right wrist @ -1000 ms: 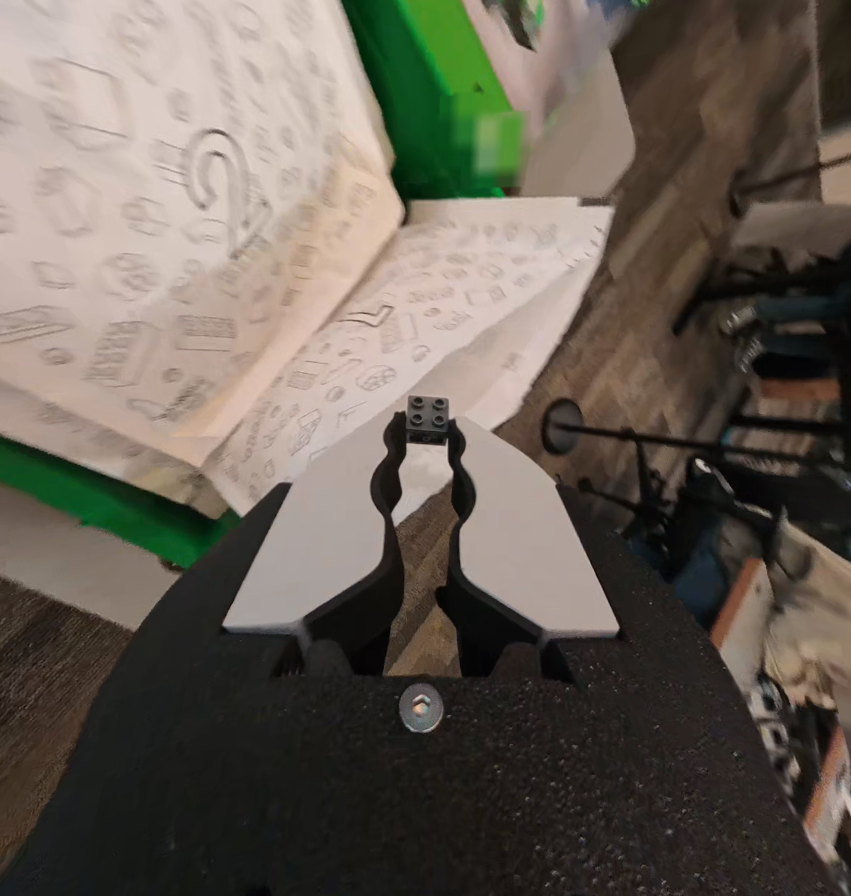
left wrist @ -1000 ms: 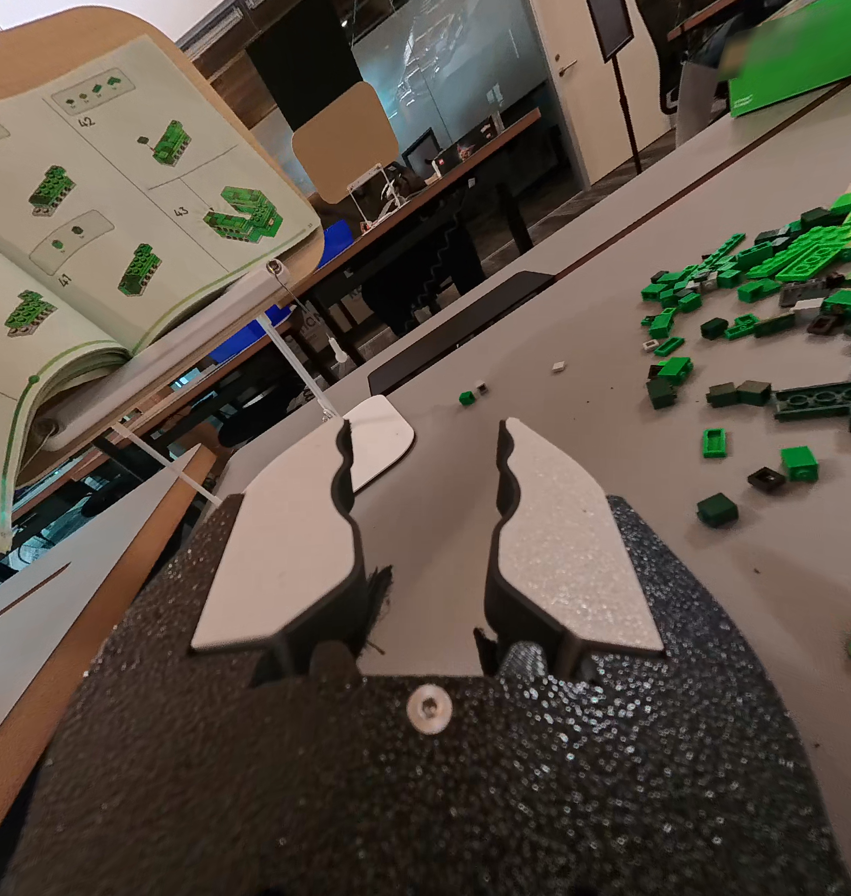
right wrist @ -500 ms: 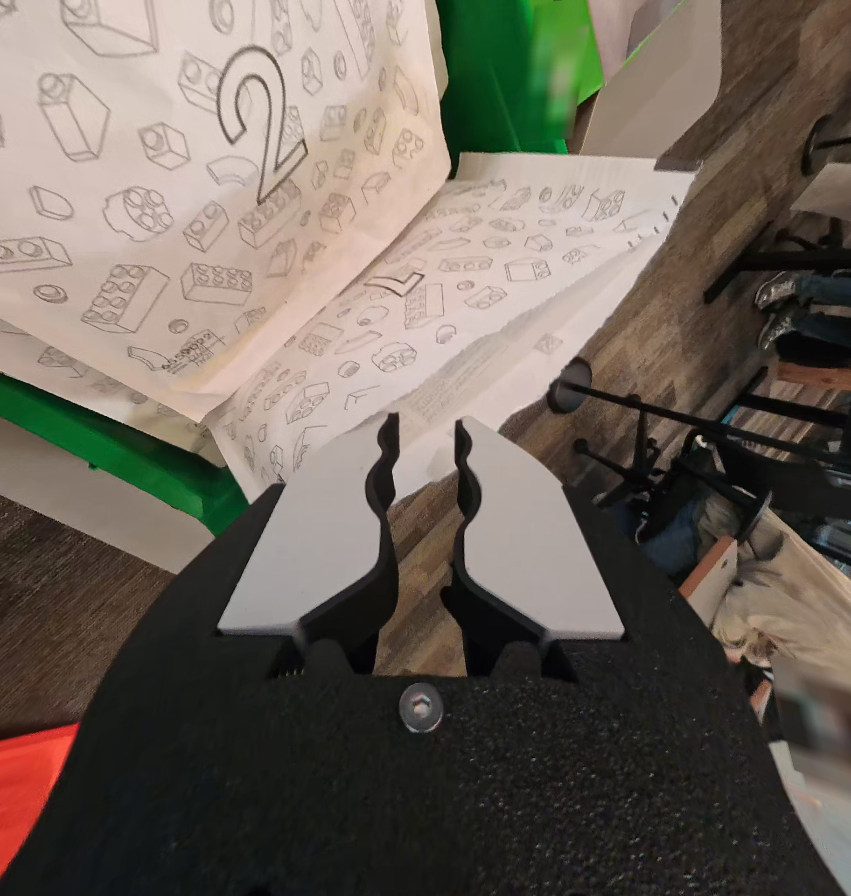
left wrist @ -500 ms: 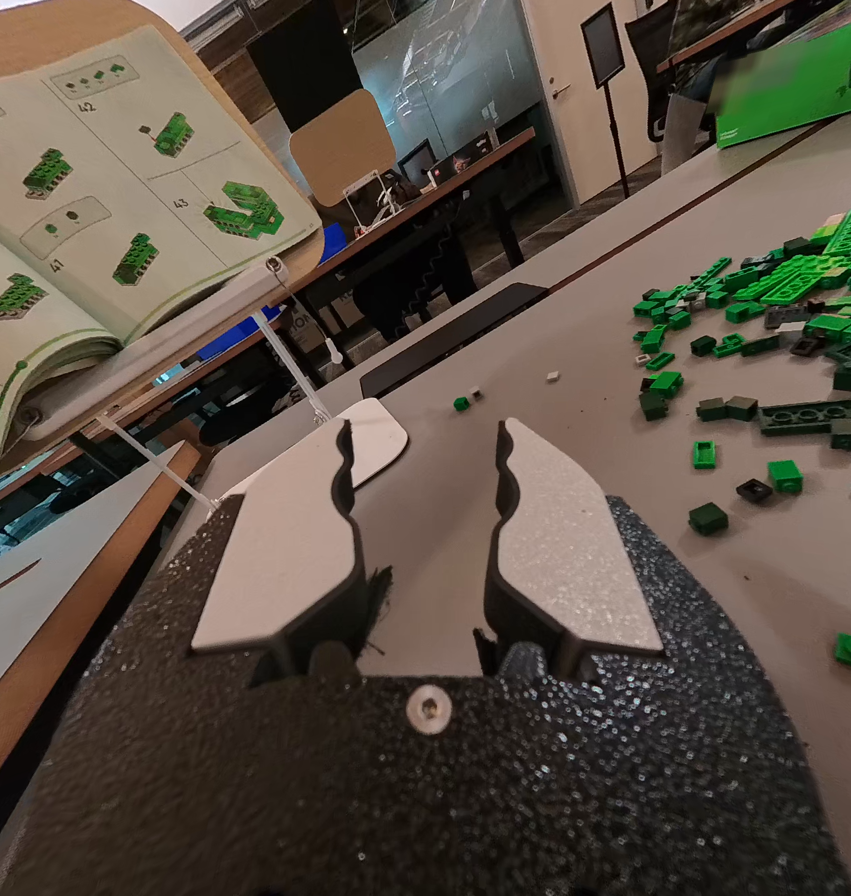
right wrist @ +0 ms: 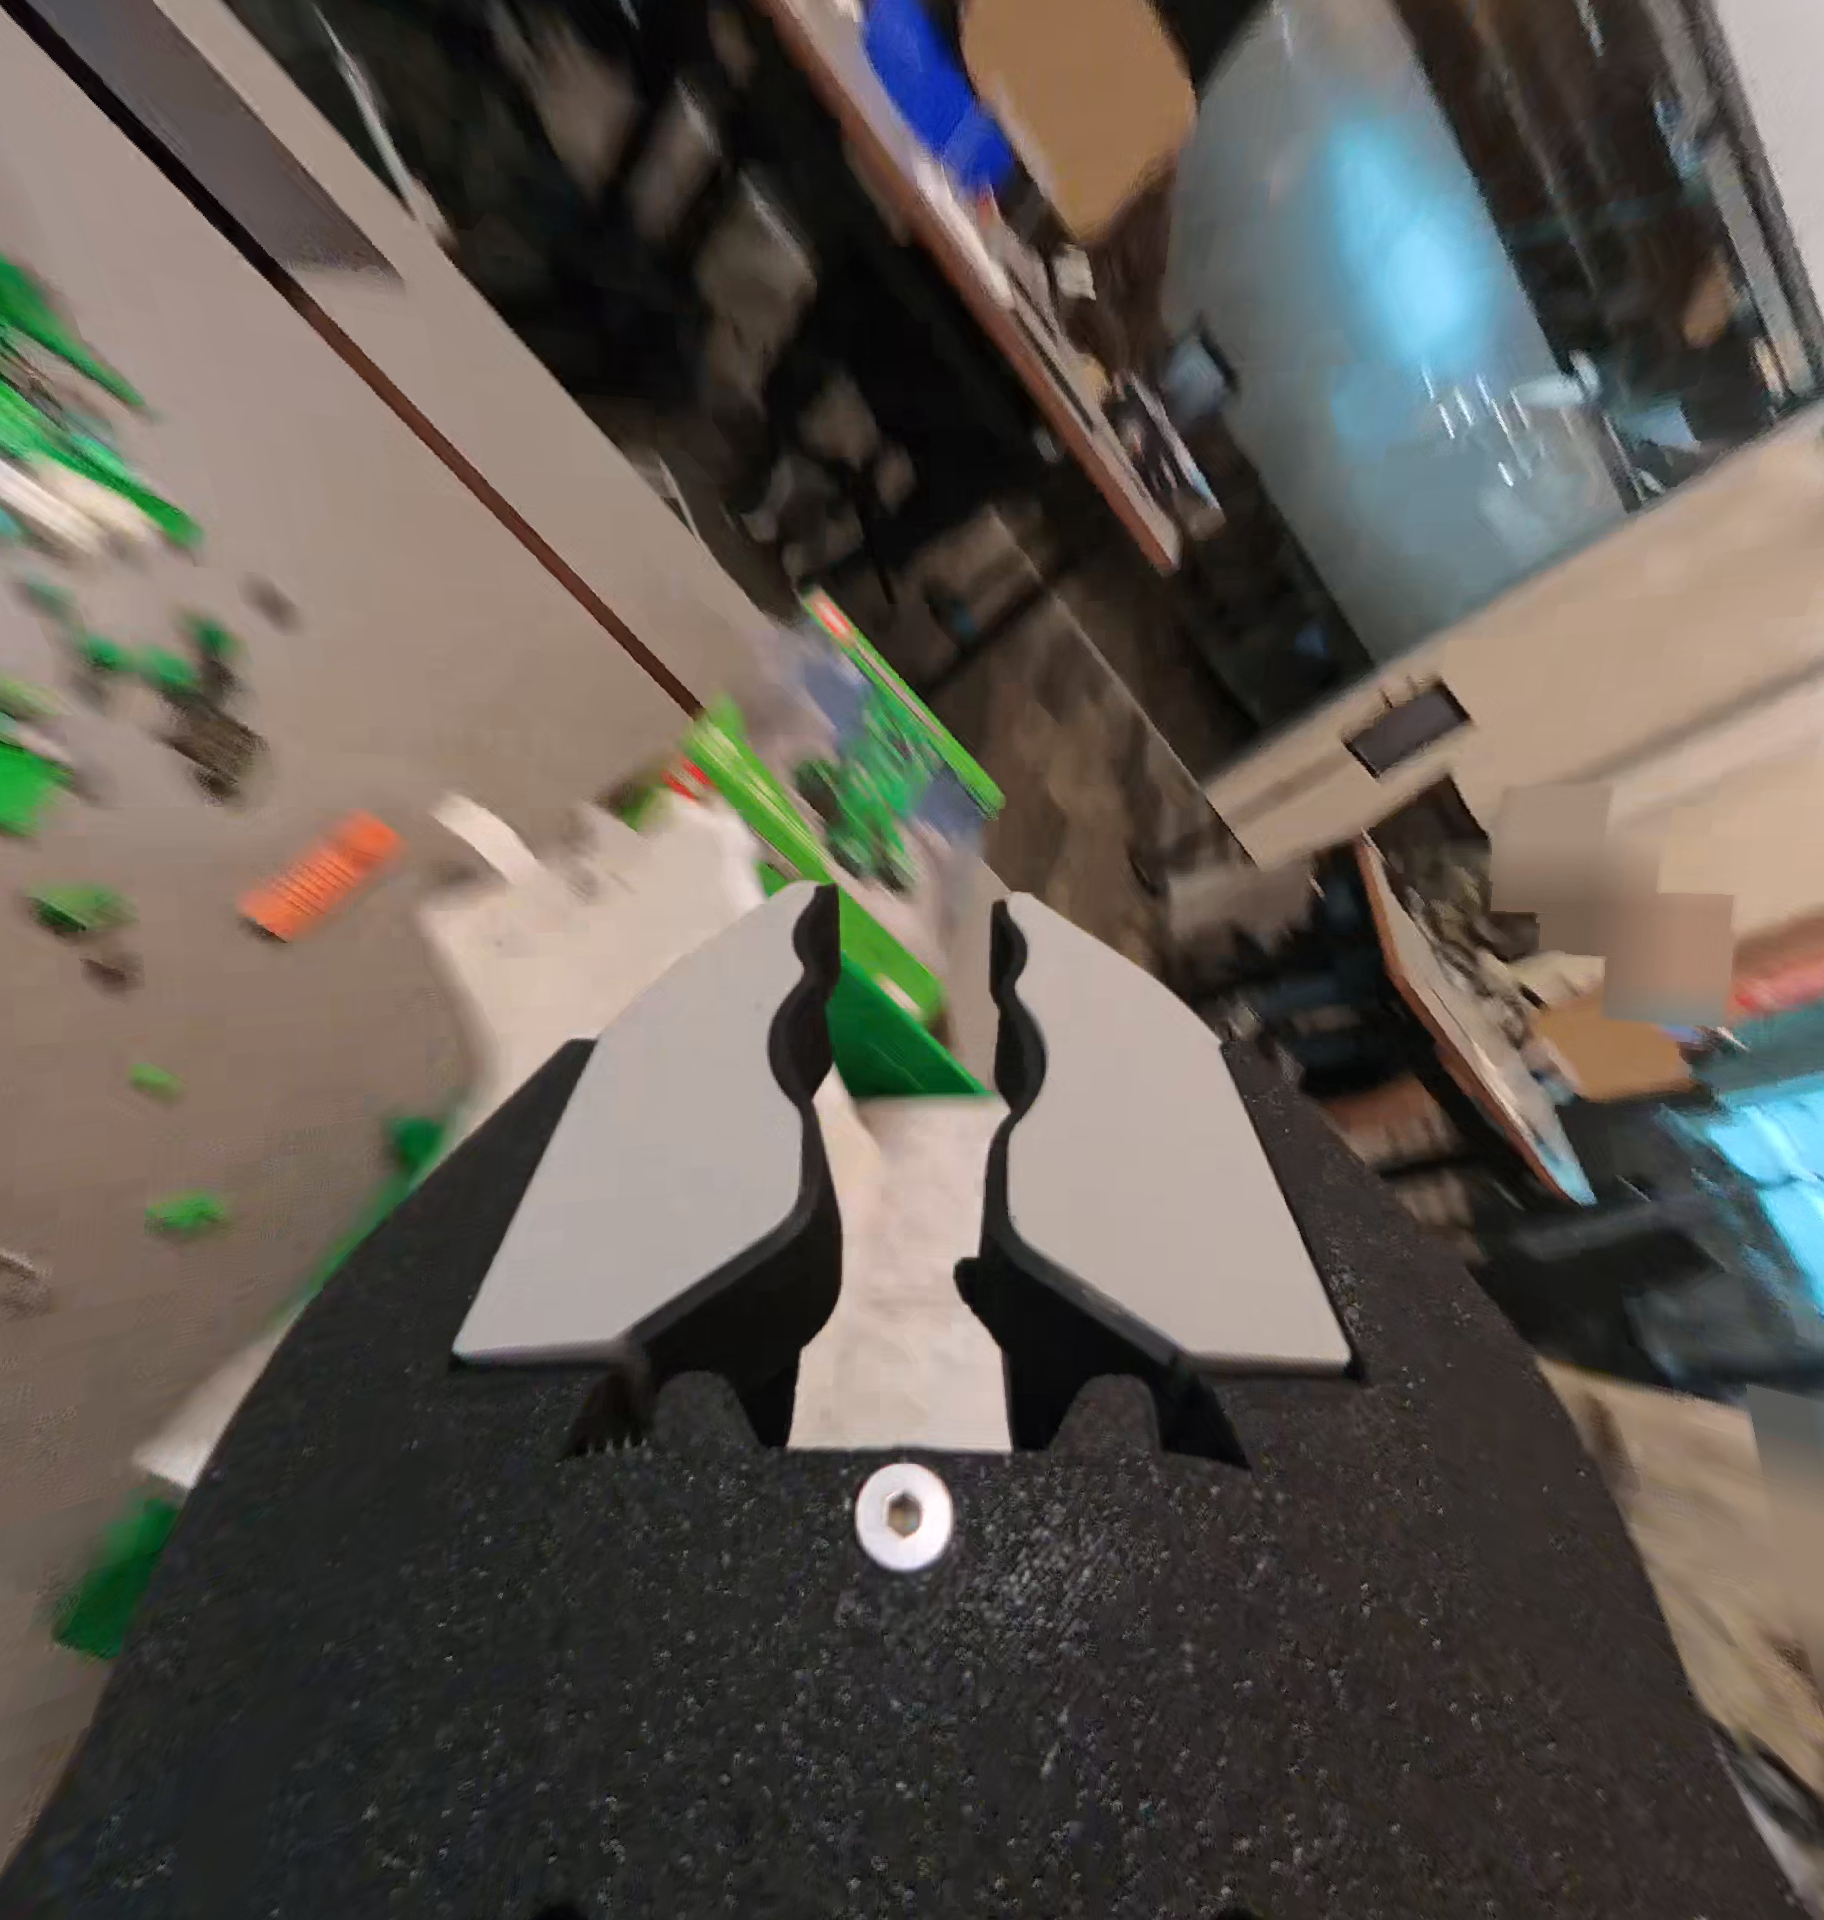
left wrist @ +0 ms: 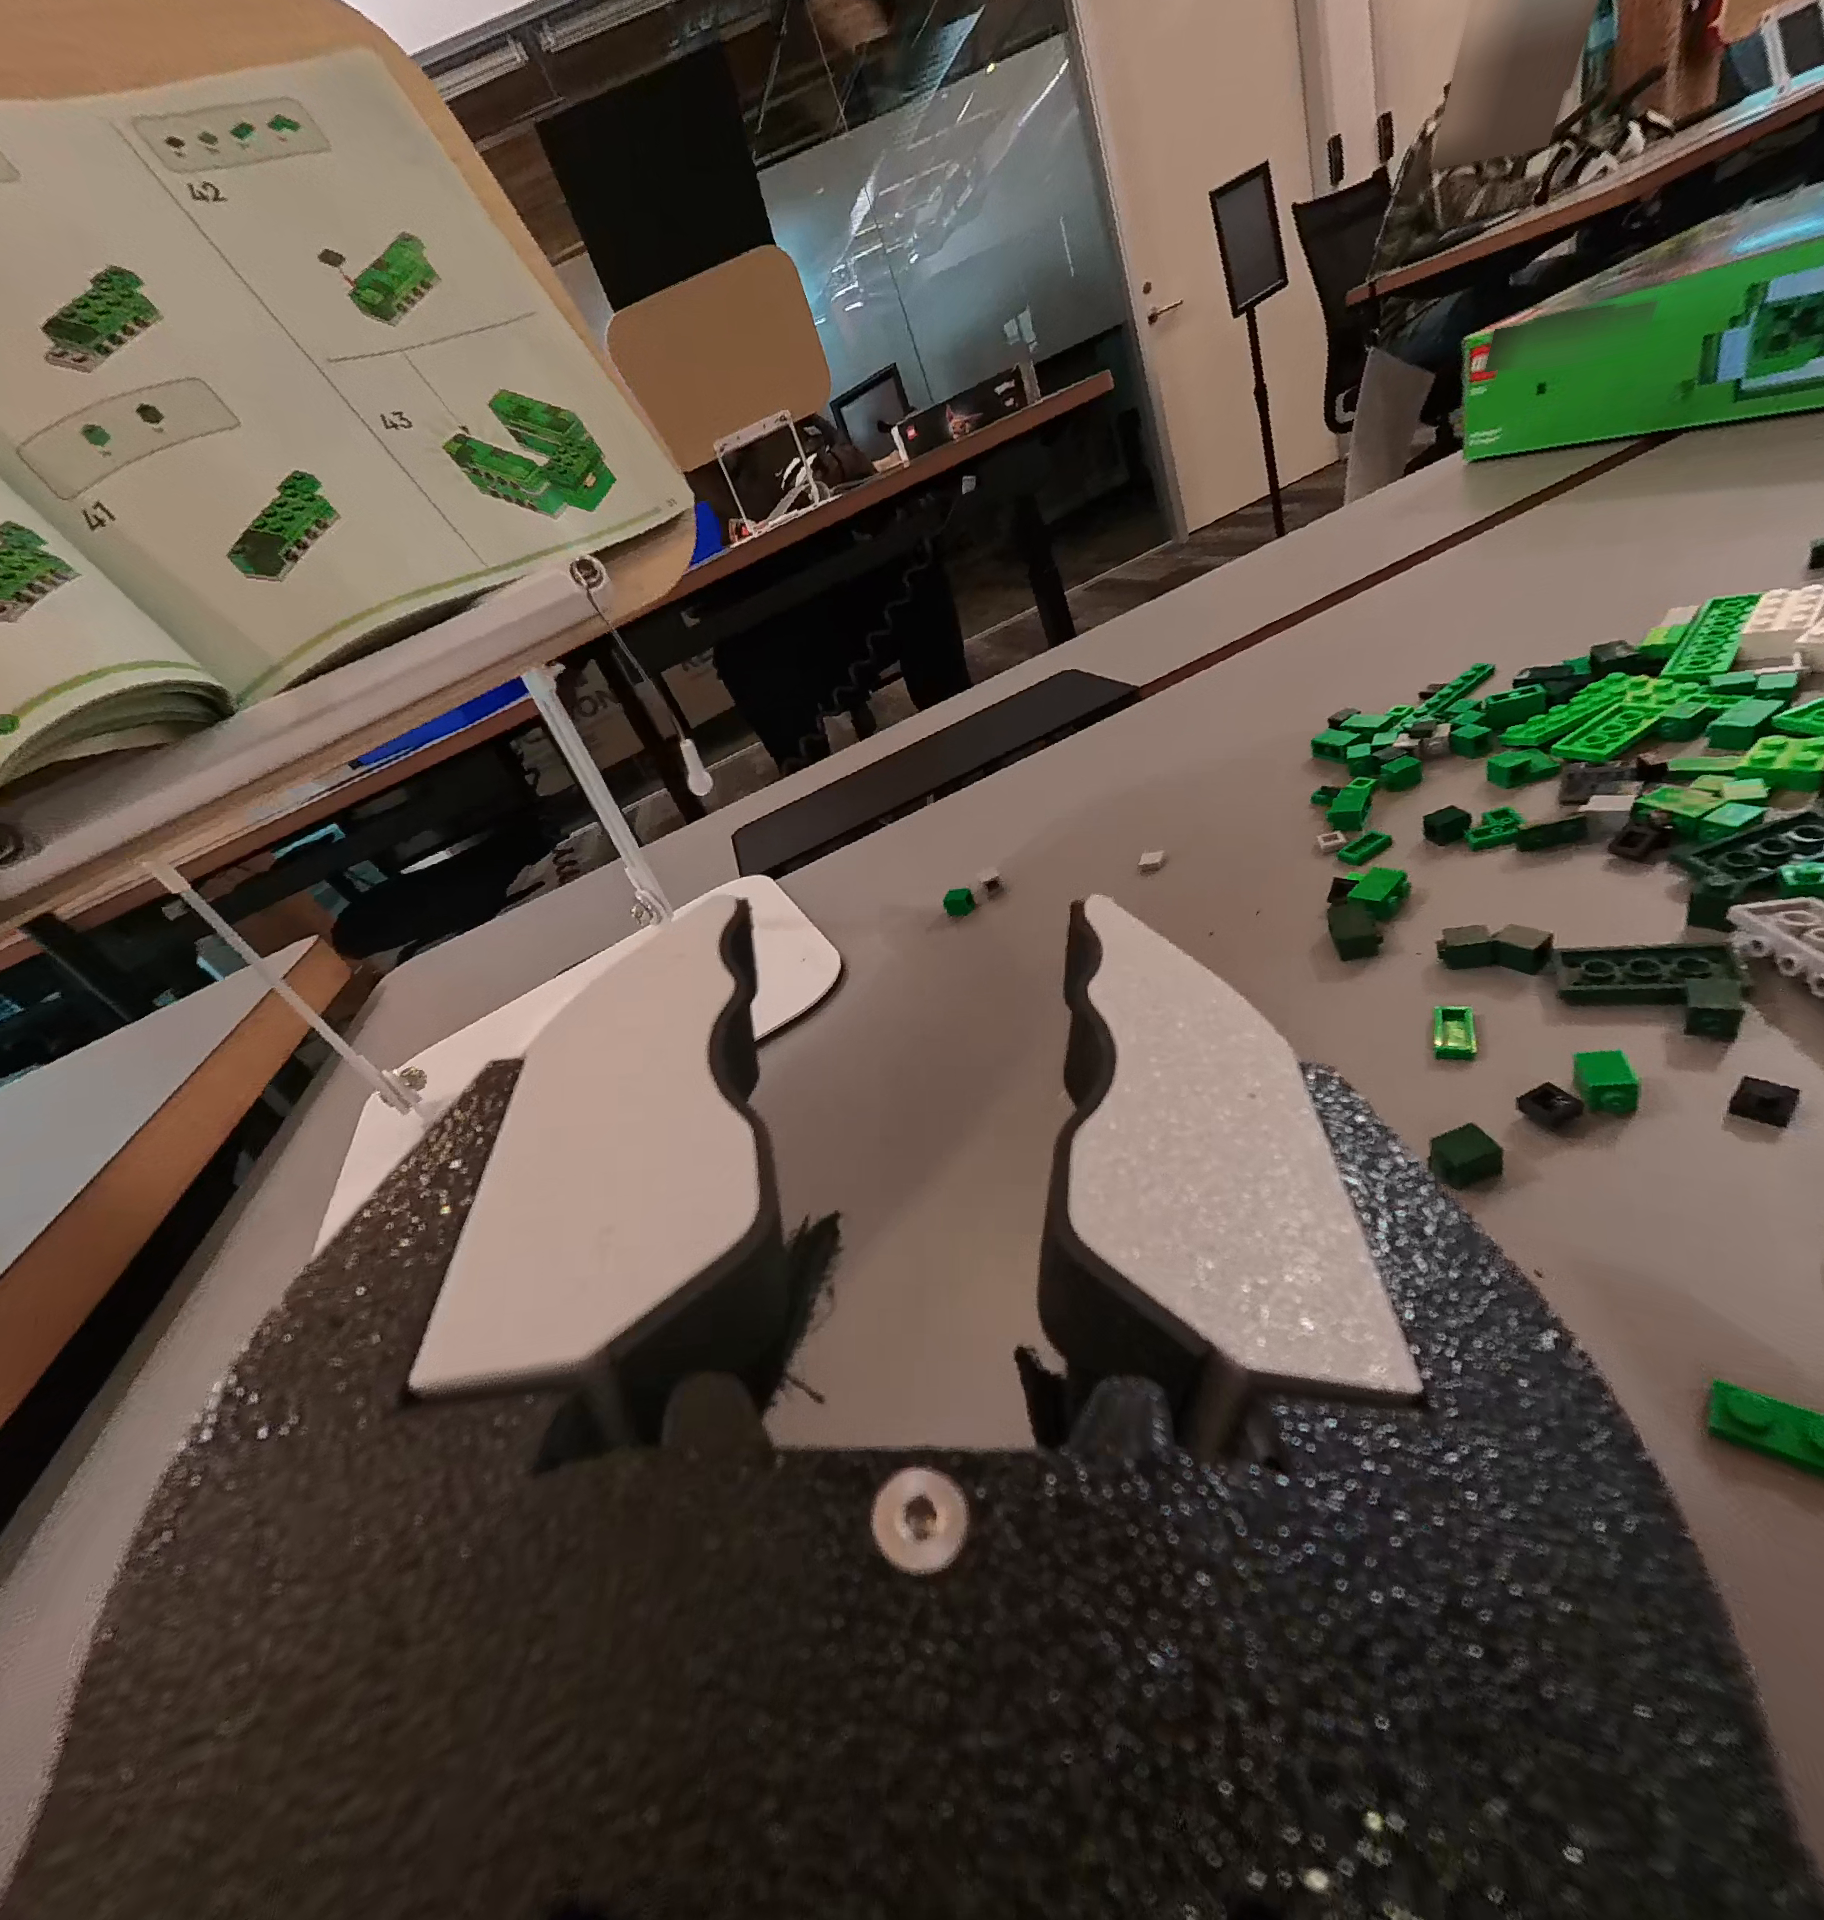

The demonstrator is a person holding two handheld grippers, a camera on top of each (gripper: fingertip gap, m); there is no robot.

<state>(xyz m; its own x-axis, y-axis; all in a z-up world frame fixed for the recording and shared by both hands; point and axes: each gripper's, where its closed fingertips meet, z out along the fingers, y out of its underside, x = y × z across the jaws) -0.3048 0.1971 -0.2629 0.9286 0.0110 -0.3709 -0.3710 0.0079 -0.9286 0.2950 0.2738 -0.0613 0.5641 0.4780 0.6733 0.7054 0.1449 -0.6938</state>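
Observation:
My left gripper (left wrist: 908,914) is open and empty, low over the grey table (left wrist: 1251,644). A tiny green brick (left wrist: 957,902) lies on the table just beyond its fingertips. A scattered pile of green, dark and white bricks (left wrist: 1614,748) lies to its right. My right gripper (right wrist: 916,904) is open and empty. Its view is blurred by motion. It points past crumpled white paper bags (right wrist: 575,935) and a green box (right wrist: 887,748) at the table's edge. Green bricks (right wrist: 14,447) show blurred at the left of that view.
An open instruction booklet (left wrist: 264,416) rests on a stand with a white base (left wrist: 794,956) left of my left gripper. A green box (left wrist: 1666,353) lies at the far right of the table. An orange object (right wrist: 321,873) lies on the table. Desks and chairs stand beyond. The tips of one gripper are about 65 cm away from the tips of the other.
My right gripper held a small dark brick one second ago, was empty half a second ago, and has now swung fast toward the table. My left gripper has turned slightly toward the brick pile, still open.

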